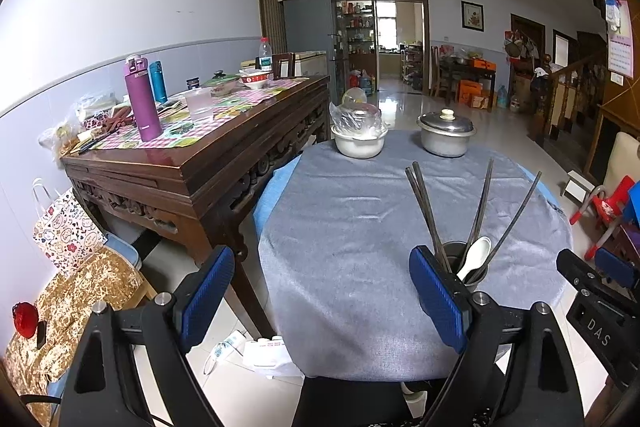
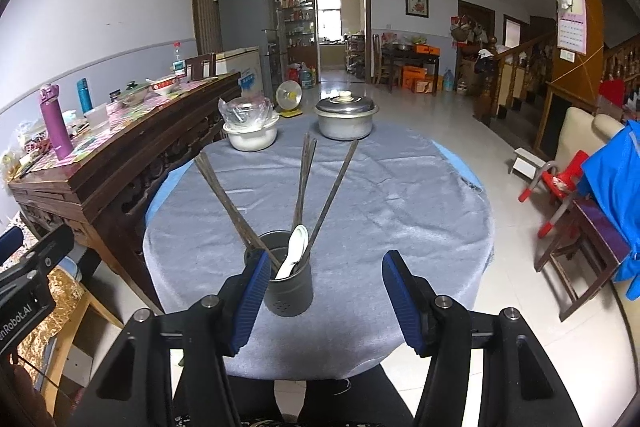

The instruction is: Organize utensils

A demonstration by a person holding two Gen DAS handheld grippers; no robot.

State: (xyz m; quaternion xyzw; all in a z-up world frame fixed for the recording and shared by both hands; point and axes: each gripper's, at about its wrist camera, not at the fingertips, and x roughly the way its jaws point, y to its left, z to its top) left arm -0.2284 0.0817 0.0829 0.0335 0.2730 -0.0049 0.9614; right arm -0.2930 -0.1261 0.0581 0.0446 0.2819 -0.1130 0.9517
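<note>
The right gripper (image 2: 326, 293) is nearest, its 2 blue pads spread apart and holding nothing. Just beyond its left pad stands the dark metal holder (image 2: 286, 277) on the grey tablecloth (image 2: 400, 195), with several dark chopsticks (image 2: 336, 187) and 1 white spoon (image 2: 294, 253) inside. The left gripper (image 1: 320, 291) is also wide open and empty, with the holder just behind its right pad. A lidded metal pot (image 2: 346, 119) and a white bowl (image 2: 250, 137) stand at the far edge of the table.
</note>
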